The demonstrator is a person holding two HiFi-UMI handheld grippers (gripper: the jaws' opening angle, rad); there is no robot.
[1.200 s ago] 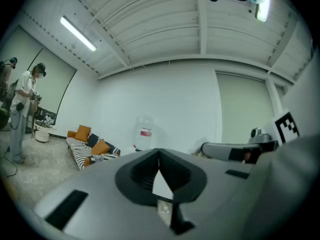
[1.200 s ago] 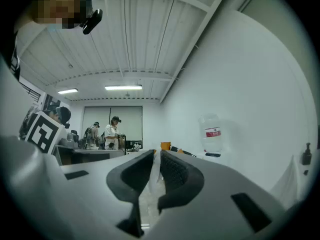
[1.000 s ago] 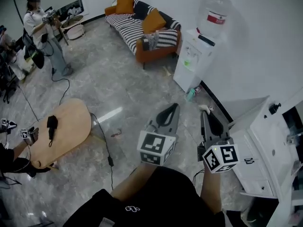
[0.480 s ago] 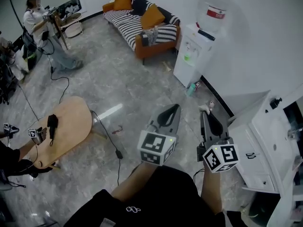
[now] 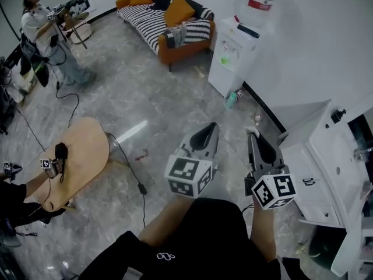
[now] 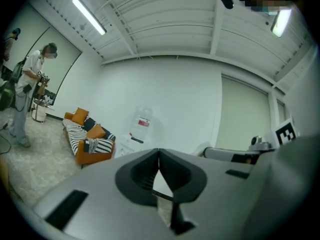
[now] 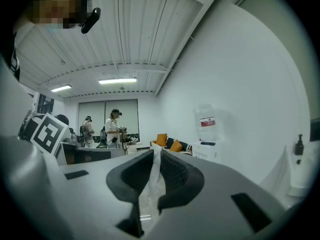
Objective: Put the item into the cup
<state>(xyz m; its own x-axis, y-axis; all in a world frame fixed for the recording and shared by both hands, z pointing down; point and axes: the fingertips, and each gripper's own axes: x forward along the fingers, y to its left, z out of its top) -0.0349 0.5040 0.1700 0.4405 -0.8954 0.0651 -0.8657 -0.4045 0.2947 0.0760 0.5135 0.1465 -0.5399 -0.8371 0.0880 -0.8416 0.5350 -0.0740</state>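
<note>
Leftmost, the left gripper (image 6: 159, 154) is hanging level, jaws pressed together on nothing. Just to its right, the right gripper (image 7: 152, 154) is pinching a thin pale item (image 7: 152, 186), long axis running out along the jaws. No cup is showing anywhere, so its direction cannot be told.

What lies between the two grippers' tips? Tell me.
Only bare marble floor, seen in the head view between left gripper and right gripper.
</note>
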